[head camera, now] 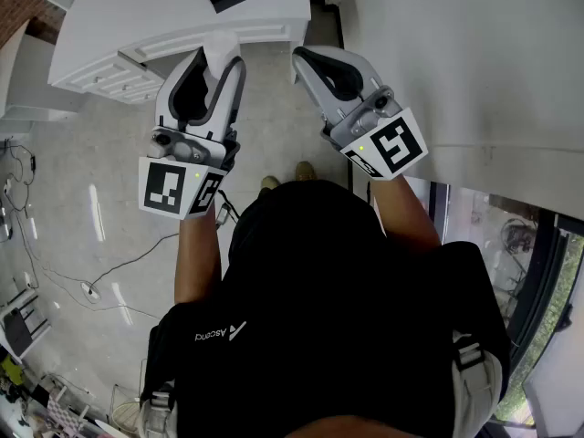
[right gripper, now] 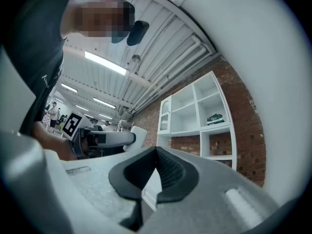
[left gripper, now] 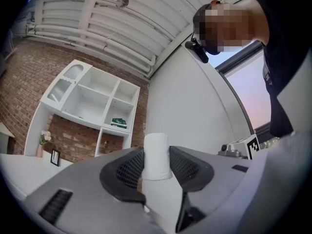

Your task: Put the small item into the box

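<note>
While left gripper point(left gripper: 156, 156) jaws pinch small white item point(left gripper: 156, 143) between them | right gripper point(right gripper: 156, 152) jaws together, empty

White lettering on the back of my black shirt point(head camera: 319, 318) seems to read "Ascend", beside a small triangular logo. The left cube point(head camera: 180, 188) and the right cube point(head camera: 391, 146) bear only black-and-white square markers, no letters.

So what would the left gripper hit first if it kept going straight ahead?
Past its white roll, probably the brick wall beside the white shelf unit; depth is unclear.
</note>
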Demonstrator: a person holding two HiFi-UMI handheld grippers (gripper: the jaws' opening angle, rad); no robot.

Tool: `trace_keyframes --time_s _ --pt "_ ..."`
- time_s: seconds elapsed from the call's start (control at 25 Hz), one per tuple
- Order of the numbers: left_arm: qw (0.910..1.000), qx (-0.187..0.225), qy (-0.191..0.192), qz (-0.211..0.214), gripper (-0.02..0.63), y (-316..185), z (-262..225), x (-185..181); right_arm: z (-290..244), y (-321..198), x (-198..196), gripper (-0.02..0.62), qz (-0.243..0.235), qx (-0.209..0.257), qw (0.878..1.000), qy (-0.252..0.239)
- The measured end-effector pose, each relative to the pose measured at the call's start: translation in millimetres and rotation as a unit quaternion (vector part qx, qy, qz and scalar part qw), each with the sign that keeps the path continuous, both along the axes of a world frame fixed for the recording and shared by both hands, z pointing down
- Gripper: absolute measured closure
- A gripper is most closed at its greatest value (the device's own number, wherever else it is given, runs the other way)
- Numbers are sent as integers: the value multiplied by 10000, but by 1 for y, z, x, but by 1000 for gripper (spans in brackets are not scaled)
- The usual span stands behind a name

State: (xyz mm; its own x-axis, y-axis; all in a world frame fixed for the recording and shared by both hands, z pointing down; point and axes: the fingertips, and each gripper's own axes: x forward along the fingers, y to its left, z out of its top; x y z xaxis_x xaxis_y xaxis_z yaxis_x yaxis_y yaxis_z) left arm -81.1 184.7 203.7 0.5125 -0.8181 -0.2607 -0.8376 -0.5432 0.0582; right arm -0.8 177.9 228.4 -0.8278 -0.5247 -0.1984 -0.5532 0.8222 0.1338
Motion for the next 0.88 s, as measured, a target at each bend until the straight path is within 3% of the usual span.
trace_keyframes --time_s 0.88 --pt "9996 109 82 243 443 10 -1 -48 1 13 -33 594 448 -2 9990 14"
